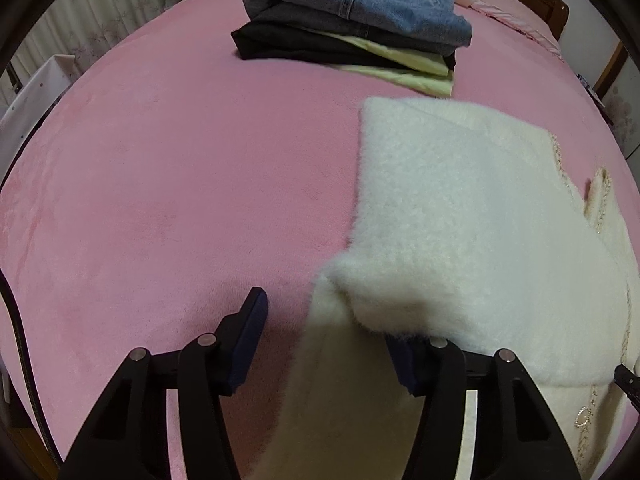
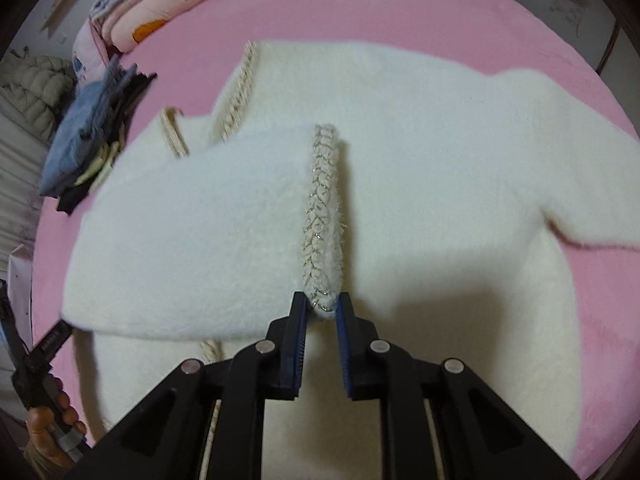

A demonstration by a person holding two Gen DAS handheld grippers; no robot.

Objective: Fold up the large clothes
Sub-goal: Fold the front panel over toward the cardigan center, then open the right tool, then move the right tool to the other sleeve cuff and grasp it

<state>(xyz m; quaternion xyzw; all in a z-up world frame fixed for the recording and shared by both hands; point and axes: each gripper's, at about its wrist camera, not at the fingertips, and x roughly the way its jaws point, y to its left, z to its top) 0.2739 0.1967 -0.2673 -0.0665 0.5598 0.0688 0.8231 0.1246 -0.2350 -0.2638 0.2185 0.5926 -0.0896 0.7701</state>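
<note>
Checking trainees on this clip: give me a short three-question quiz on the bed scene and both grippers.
1. True or false: the right gripper pinches the cardigan by its braided trim.
2. What lies on top of the stack?
3. Fill in: the left gripper has its jaws ___.
Key: 1 true; 2 denim; 3 open.

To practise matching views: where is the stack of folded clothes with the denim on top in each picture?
Left wrist: stack of folded clothes, top centre, beyond the white fluffy garment.
Right wrist: far left edge, beside the garment.
Shared landmark: the pink bed cover.
</note>
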